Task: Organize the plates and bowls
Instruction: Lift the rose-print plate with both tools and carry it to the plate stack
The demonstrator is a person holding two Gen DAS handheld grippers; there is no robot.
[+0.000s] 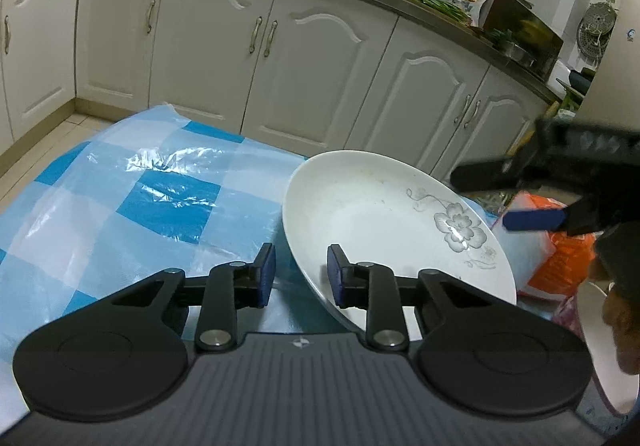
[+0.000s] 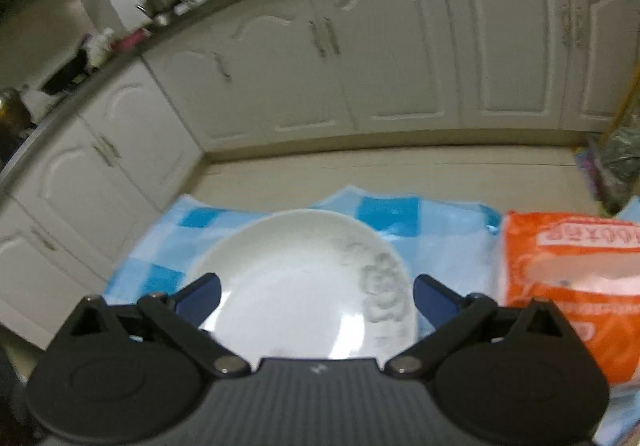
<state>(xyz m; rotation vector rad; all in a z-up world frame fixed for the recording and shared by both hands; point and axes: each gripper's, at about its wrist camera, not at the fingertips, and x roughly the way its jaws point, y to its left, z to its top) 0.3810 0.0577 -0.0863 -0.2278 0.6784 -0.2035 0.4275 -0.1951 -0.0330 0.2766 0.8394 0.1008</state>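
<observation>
The right wrist view is smeared: the plate's [image 2: 296,286] flower print and the orange bag's [image 2: 568,286] lettering are unreadable. In the left wrist view, the left gripper [image 1: 301,272] hides the plate's near rim, and a second white dish [image 1: 608,358], perhaps a bowl, is cut off at the right edge.

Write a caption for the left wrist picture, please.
Left gripper, fingers straddling the rim of a white flower-printed ceramic plate over blue checked plastic sheet.
</observation>
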